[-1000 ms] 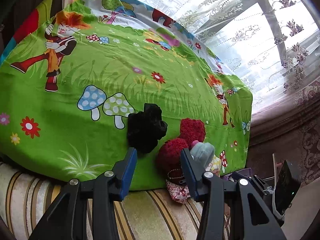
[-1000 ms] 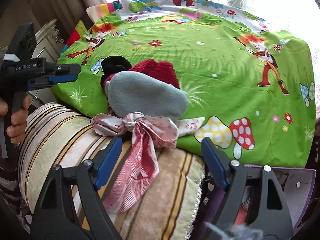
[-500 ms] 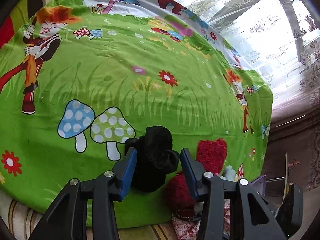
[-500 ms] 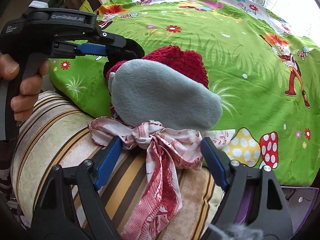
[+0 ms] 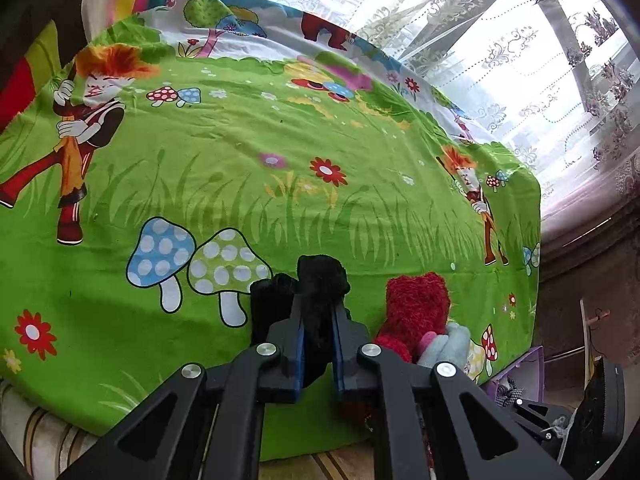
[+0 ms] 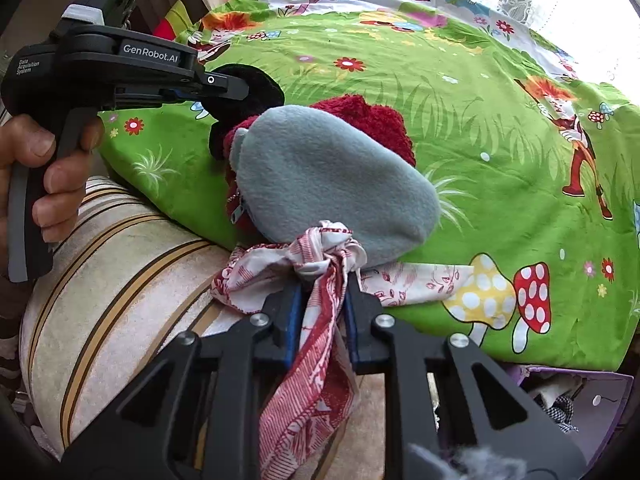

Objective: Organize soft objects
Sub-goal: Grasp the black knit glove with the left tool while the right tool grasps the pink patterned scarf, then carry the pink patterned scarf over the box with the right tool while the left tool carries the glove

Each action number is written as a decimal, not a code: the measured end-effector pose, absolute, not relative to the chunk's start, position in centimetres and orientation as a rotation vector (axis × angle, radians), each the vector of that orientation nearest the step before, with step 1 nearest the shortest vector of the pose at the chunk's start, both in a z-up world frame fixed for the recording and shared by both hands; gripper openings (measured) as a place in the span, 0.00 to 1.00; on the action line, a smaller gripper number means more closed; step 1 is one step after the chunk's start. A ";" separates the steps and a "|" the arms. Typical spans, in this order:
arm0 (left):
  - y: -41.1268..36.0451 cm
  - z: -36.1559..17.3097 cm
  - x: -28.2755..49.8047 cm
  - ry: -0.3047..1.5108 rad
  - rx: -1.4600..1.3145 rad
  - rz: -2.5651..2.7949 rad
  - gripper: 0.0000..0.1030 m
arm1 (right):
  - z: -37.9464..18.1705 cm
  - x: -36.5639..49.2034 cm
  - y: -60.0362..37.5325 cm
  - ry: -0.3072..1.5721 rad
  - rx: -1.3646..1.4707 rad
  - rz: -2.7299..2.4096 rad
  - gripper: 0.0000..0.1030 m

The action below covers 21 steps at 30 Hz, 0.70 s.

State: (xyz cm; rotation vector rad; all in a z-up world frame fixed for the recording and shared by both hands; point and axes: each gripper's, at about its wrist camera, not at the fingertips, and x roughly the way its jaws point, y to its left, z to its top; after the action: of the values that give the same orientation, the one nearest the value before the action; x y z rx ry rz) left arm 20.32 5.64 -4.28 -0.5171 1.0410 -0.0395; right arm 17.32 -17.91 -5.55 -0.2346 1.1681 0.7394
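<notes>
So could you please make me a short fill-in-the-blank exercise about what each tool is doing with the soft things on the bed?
1. The left tool is shut on the fluffy item of ____ colour.
2. The right tool is shut on the red-and-white ____ cloth.
3. The grey pouch lies partly on top of the fuzzy ____ item.
4. The bedsheet is mainly ____.

Missing words: black; patterned; red; green

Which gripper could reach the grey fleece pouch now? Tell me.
Probably neither: the right gripper is shut on the red-and-white cloth just below the grey fleece pouch, and the left gripper is shut on the black fuzzy item.
</notes>
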 end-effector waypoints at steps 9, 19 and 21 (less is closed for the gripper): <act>5.9 -1.3 17.7 0.958 -0.517 -0.009 0.11 | -3.0 15.9 -20.1 1.114 -0.170 0.737 0.21; 1.2 4.1 14.9 0.859 -0.474 -0.125 0.11 | 1.5 15.0 -28.5 1.035 -0.024 0.632 0.21; -0.7 4.9 14.5 0.855 -0.467 -0.179 0.11 | 2.2 15.2 -31.0 1.026 -0.004 0.571 0.21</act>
State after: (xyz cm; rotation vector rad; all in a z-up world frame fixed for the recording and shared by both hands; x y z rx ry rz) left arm 14.51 -0.65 4.90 -0.4669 0.8547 -0.1789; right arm 15.22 -30.97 2.15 -0.0043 1.0256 0.5708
